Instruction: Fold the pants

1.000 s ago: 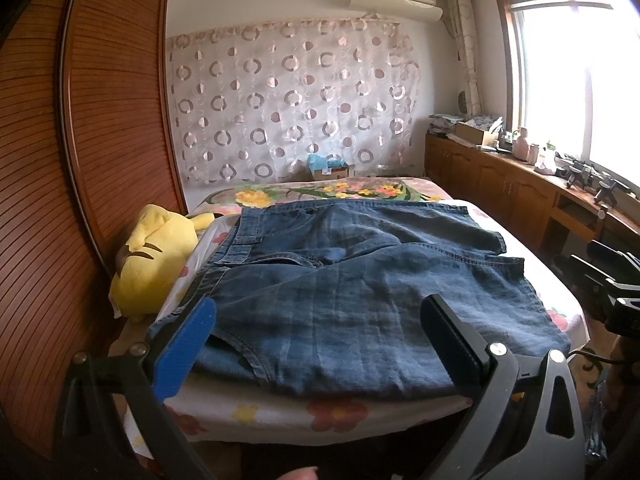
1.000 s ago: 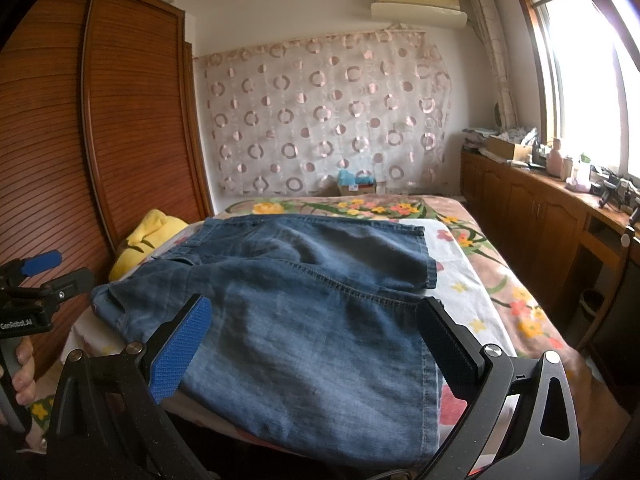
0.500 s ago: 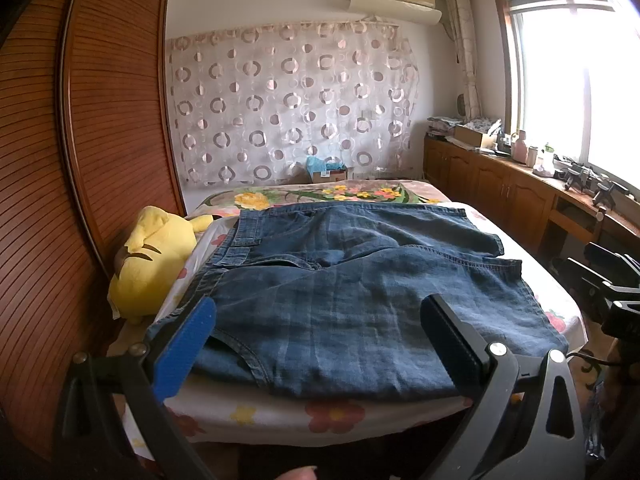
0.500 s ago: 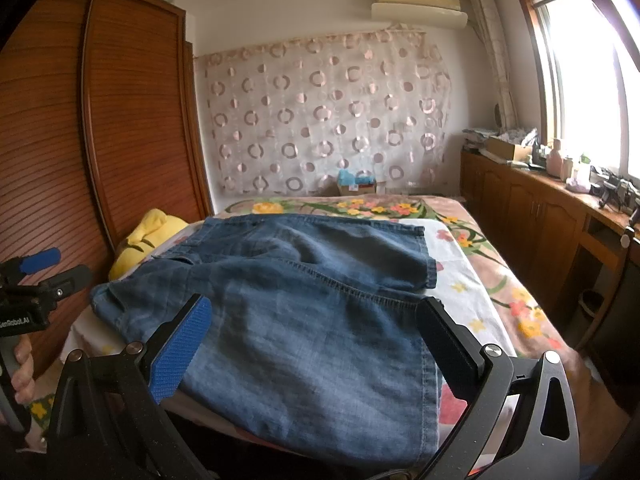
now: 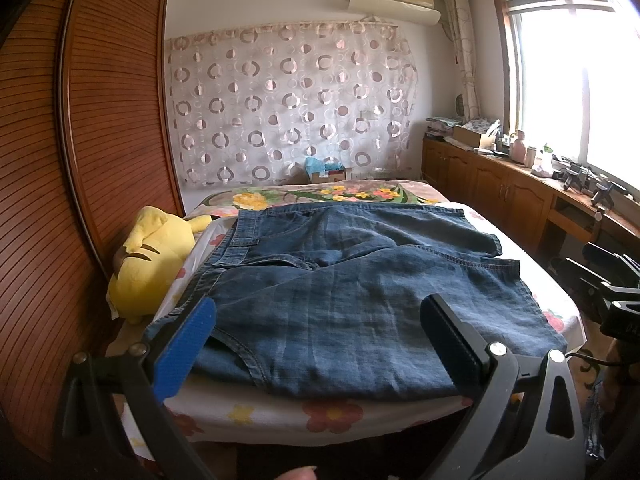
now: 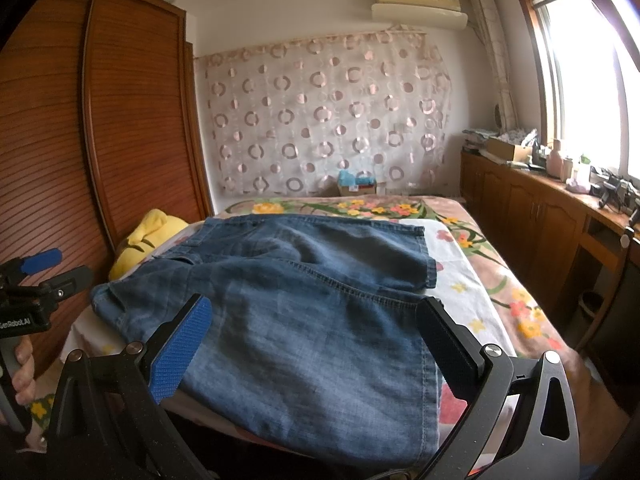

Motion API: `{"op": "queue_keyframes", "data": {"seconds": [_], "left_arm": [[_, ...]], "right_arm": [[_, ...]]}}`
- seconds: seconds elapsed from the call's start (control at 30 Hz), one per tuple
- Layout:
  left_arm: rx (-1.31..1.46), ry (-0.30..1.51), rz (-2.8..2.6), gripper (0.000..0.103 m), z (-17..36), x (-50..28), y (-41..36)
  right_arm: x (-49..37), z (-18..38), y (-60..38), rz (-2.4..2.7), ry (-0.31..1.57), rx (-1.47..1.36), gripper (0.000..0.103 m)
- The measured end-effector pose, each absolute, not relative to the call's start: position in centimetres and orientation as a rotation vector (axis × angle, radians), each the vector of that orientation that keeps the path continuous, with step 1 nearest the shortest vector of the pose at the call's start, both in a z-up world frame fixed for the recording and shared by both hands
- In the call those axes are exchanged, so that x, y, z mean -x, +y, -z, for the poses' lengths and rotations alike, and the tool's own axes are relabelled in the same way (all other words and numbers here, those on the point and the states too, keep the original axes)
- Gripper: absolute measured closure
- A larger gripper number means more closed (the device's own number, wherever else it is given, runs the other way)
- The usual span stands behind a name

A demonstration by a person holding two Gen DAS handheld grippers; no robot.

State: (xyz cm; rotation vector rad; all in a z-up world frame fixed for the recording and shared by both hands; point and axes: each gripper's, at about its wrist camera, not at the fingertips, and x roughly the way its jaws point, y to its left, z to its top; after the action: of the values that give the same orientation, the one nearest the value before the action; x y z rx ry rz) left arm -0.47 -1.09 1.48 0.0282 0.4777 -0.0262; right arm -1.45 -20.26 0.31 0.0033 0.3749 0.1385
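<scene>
Left tongs (image 5: 318, 326): jaws spread wide, nothing between them, held off the near edge of the bed (image 5: 280, 412). Blue pad at 8 o'clock of the frame, black pad at 4 o'clock; handle cut off by the bottom edge. A fingertip (image 5: 300, 473) pokes in at 6 o'clock, the rest of that hand out of view

Right tongs (image 6: 314, 326): also gaping, empty, held before the same near edge. In the left view they appear only as dark parts at 3 o'clock, cropped by the frame

Denim pants (image 5: 360, 288): spread flat across the bed, waistband toward 10 o'clock, legs running to 3–4 o'clock, the farther leg lying partly under the nearer one. Near hem hangs just over the mattress edge; in the right view the tong bodies hide its lowest stretch

Yellow plush toy (image 5: 152, 264): at 9 o'clock, wedged between the bed and the slatted wooden wardrobe (image 5: 80, 160); its lower part sits out of sight behind the mattress. Right view shows only its top

Left tongs as seen from the right camera: 9 o'clock, gripped by a hand (image 6: 22, 372) half cut off by the frame edge

Window (image 5: 580, 92) at 2 o'clock is blown out white; small items on the counter (image 5: 520, 168) beneath it too small to identify
</scene>
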Motion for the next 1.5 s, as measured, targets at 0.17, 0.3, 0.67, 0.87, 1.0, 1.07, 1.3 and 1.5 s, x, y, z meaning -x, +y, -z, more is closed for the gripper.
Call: {"op": "queue_keyframes", "data": {"seconds": [0.17,0.3,0.67,0.87,1.0,1.07,1.3,1.5], "left_arm": [[-0.027,0.478,0.025,0.0,-1.5,0.5,-1.1],[-0.026,0.478,0.026,0.0,-1.5,0.5,-1.1],[-0.023,0.48,0.029,0.0,-1.5,0.5,-1.1],[-0.019,0.492,0.043,0.0,-1.3,0.7,-1.5],[-0.015,0.507,0.055,0.0,-0.6,0.5,-1.2],[-0.009,0.517,0.061,0.0,-0.3,0.4,-1.0],[0.011,0.551,0.06,0.0,1.3,-0.4,0.1],[0.029,0.587,0.063,0.0,2.6,-1.2,1.3]], "right_arm": [[1.4,-0.3,-20.3,-0.139,0.375,-0.004,0.0],[1.4,-0.3,-20.3,-0.139,0.375,-0.003,0.0],[1.4,-0.3,-20.2,-0.14,0.376,-0.003,0.0],[1.4,-0.3,-20.6,-0.145,0.387,0.021,0.0],[1.4,0.2,-21.9,-0.139,0.401,0.022,0.0],[1.0,0.8,-22.4,-0.134,0.417,0.024,0.0],[-0.4,2.8,-24.6,-0.09,0.493,0.063,0.0],[-0.4,4.6,-26.6,-0.069,0.565,0.053,0.003]]}}
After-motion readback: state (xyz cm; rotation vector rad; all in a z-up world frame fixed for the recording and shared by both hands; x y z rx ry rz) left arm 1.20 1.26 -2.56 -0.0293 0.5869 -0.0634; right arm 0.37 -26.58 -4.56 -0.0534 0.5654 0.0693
